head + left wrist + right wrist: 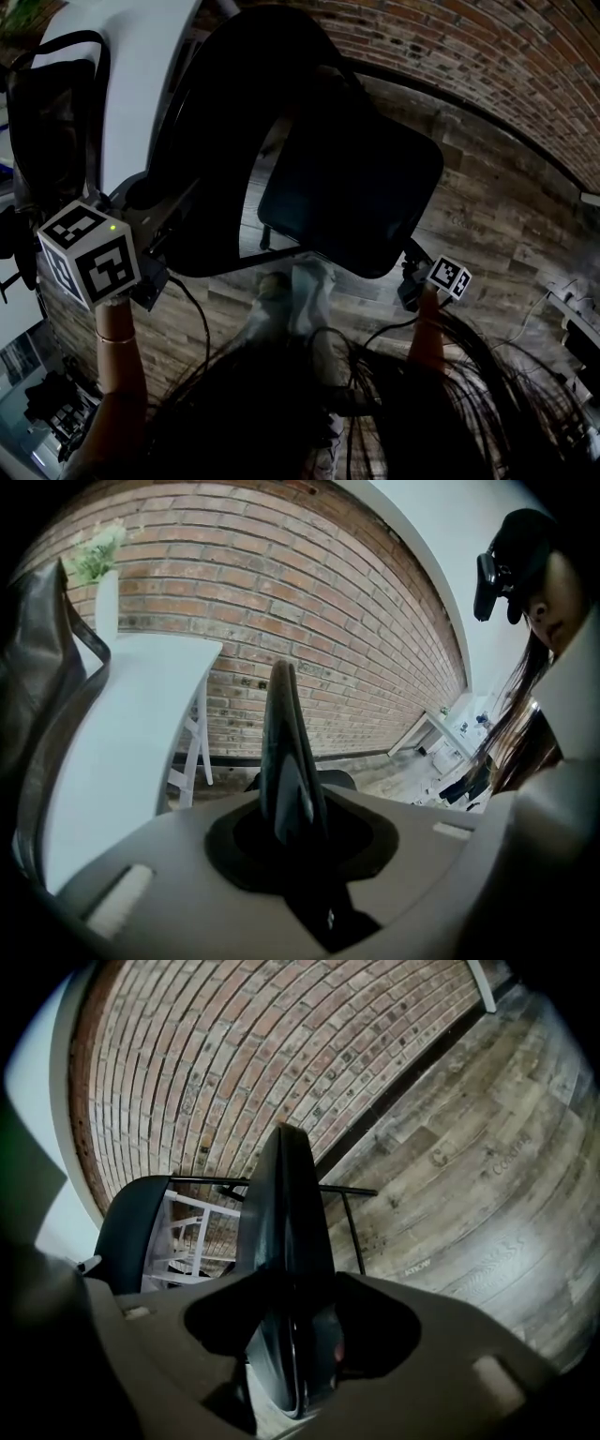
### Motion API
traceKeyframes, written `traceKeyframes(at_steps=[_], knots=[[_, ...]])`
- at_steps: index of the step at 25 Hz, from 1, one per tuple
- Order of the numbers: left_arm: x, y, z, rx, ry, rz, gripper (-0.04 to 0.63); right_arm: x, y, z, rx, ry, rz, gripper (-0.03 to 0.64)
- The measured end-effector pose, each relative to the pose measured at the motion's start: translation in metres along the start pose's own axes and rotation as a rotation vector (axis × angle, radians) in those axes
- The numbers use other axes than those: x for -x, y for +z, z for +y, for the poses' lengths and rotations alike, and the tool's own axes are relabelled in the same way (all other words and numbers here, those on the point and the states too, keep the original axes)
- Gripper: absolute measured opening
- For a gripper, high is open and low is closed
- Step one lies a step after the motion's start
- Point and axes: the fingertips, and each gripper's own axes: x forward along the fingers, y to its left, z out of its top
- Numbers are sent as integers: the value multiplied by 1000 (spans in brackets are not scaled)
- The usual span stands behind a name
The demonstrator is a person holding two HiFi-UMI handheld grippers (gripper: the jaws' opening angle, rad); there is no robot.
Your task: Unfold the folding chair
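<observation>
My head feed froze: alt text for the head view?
A black folding chair, partly open, fills the frame from above; the left gripper grips its left side and the right gripper its right edge. Wood floor below, white table at upper left.

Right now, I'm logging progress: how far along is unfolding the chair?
Done: both grippers have hold, the left gripper on the backrest, the right gripper on the seat. In hand: seat and backrest stand apart, floor showing between them. Remaining, probably: swing the seat fully open and stand the chair up.
</observation>
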Motion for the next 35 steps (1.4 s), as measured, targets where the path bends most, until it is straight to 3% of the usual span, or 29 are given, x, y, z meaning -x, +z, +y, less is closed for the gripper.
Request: traceKeyframes(at_steps=[22,35], knots=[[-14,-17,36,-34,31,36,106,3,-14,-14,26,-168,-29,118],[-22,-23,53,-8,44,75,114,-7,-36,1,65,-133,33,107]])
